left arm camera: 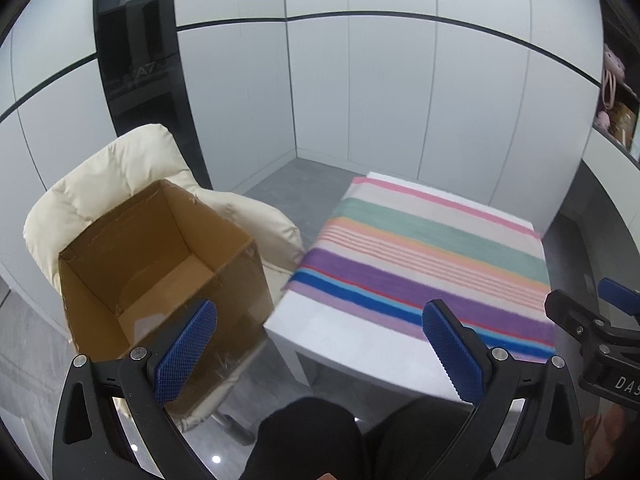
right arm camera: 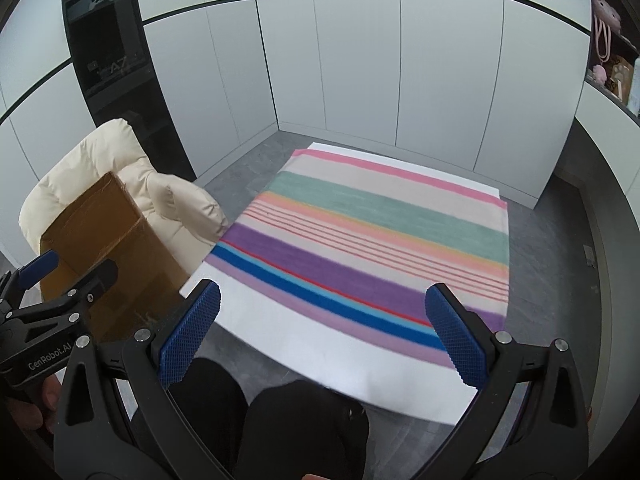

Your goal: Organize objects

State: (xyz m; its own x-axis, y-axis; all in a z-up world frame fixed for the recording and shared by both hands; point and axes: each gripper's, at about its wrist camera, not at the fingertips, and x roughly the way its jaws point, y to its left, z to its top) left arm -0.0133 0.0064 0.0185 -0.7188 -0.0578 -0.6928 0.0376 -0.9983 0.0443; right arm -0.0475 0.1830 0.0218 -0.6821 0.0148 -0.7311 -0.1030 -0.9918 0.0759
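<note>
- Bench (right arm camera: 280, 344): white, low, set near the middle of the floor; a bare white strip shows along its near edge.
- Striped cloth (right arm camera: 372, 240): spread flat over most of the bench top; bands of pink, beige, green, orange, purple, blue and lilac run left to right. Nothing lies on it.
- Cardboard box (left arm camera: 160, 264): brown, top open, interior empty, with clear tape on its outer walls; it stands on the chair seat, left of the bench and just beside the bench's left edge.
- Chair (left arm camera: 120, 172): cream, padded and quilted; its back rises behind the box on the far-left side.
- Left hand-held gripper (left arm camera: 320, 354): black frame with blue textured pads, fingers spread wide apart, gripping nothing; held in the air near the bench's near-left corner, with the box past its left finger and the cloth past its right finger.
- Right hand-held gripper (right arm camera: 322, 332): same build, fingers spread wide apart, gripping nothing; held in the air over the near edge of the bench, facing the cloth.
- Legs (right arm camera: 272, 420): in dark trousers, at the near edge, below both grippers.
- Wall panels (right arm camera: 360, 80): white, with a dark seam, behind the bench.
- Shelf (right arm camera: 612, 60): far right, holding pink soft items too small to identify.
- Floor (right arm camera: 560, 280): grey.
</note>
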